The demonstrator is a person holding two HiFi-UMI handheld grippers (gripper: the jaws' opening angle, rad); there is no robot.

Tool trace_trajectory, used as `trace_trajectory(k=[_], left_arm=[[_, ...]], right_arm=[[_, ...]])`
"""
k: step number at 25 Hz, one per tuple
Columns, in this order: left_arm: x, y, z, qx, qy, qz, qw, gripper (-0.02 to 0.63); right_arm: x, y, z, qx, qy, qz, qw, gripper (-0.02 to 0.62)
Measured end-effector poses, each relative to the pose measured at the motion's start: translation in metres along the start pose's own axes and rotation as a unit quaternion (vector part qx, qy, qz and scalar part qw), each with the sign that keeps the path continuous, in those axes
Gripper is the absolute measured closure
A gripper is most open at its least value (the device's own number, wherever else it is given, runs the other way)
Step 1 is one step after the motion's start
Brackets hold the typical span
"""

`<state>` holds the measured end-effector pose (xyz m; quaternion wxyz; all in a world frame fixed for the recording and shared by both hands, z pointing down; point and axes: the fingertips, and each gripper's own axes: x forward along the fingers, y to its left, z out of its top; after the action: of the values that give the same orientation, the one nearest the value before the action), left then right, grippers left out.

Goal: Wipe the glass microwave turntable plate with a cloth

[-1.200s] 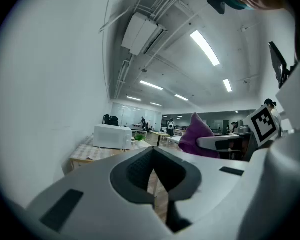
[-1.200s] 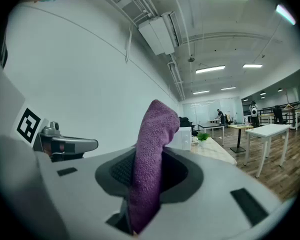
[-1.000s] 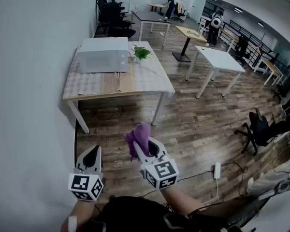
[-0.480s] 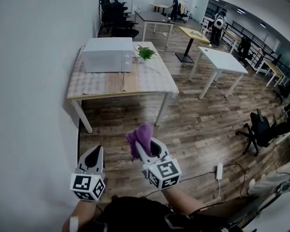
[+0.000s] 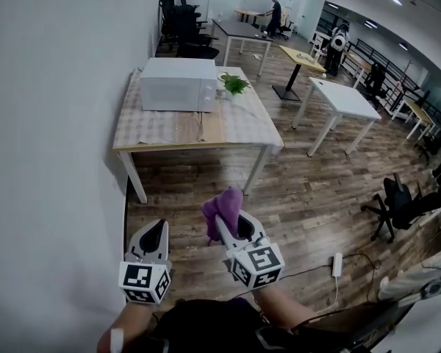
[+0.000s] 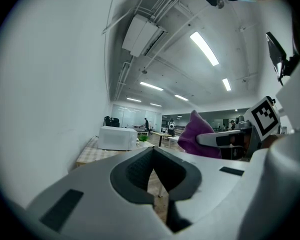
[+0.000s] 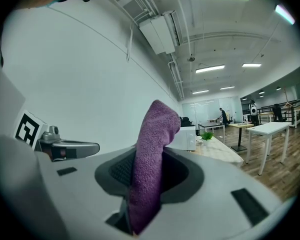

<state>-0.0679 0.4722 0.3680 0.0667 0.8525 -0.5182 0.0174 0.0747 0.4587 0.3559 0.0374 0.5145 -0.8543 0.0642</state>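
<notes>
**While the bench stands far off, my right tool point(image 5: 234, 225) grips the purple cloth point(image 5: 223, 204)**

As I stand on the wooden floor point(image 5: 309, 190) with both tools held low and near, my right tool is clamped on the purple cloth. The cloth is pinched between the jaws. Its lower end sits down in the slot between them, and its upper end rises past the tips in a rounded, folded peak. In the right gripper view the cloth fills the space between the dark pads point(image 7: 119, 171).

My left tool point(image 5: 153, 235) hangs just to the left of the right one, apart from it, and carries nothing. Its jaws are drawn close together. Only a narrow slit is left between them, and a strip of floor shows through it in the left gripper view.

The bench point(image 5: 198, 147) stands far from me, against the white wall point(image 5: 51, 123) on the left, well apart from both tools. A white microwave point(image 5: 178, 93) sits at its far end. A small green plant point(image 5: 234, 84) stands just to the right of the microwave. Part of the bench top is covered by a pale checked sheet point(image 5: 143, 127). I cannot tell from here what is inside the microwave.

Farther right in the room stand more tables, one of them white point(image 5: 342, 98). A black office chair point(image 5: 397, 201) is on the right. A white power strip point(image 5: 336, 263) with its cable lies on the floor, to the right of my right tool. A few people are at the far end of the room, too small to make out.
</notes>
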Motion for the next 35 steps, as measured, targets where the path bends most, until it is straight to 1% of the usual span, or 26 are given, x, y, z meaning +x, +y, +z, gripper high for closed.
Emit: trace_trajectory(k=[4,8,12,16,20,25,30,33,35], left_arm=[[-0.006,0.015,0.001,-0.004,-0.002,-0.008,1.0000,0.598],[-0.008,0.027,-0.004,-0.013,-0.001,-0.010,0.9999,0.598],[-0.003,0.041,-0.002,-0.014,-0.005,-0.007,0.9999,0.598],[0.012,0.052,-0.007,-0.014,-0.003,0.000,0.9999,0.598],[0.032,0.060,-0.001,-0.009,0.001,0.005,0.9999,0.598],[0.074,0.072,0.011,0.003,0.006,0.006,1.0000,0.598],[0.120,0.087,0.015,-0.003,0.011,0.012,0.9999,0.598],[0.146,0.090,0.018,-0.003,0.016,0.015,0.9998,0.598],[0.160,0.090,0.024,-0.007,0.013,0.013,0.9998,0.598]], right_arm=[[0.006,0.015,-0.003,-0.007,0.005,-0.009,1.000,0.468],[0.013,0.026,-0.003,-0.021,0.003,-0.008,1.000,0.468],[0.032,0.028,-0.002,-0.016,0.003,-0.003,1.000,0.466],[0.053,0.022,-0.006,-0.013,0.004,0.007,1.000,0.466],[0.075,0.007,-0.002,-0.007,0.003,0.011,1.000,0.466],[0.110,-0.022,0.011,-0.006,-0.002,0.013,1.000,0.466],[0.145,-0.054,0.018,-0.004,-0.003,0.016,1.000,0.466],[0.164,-0.074,0.021,0.001,0.002,0.019,1.000,0.466],[0.175,-0.086,0.023,0.001,0.005,0.023,1.000,0.466]])
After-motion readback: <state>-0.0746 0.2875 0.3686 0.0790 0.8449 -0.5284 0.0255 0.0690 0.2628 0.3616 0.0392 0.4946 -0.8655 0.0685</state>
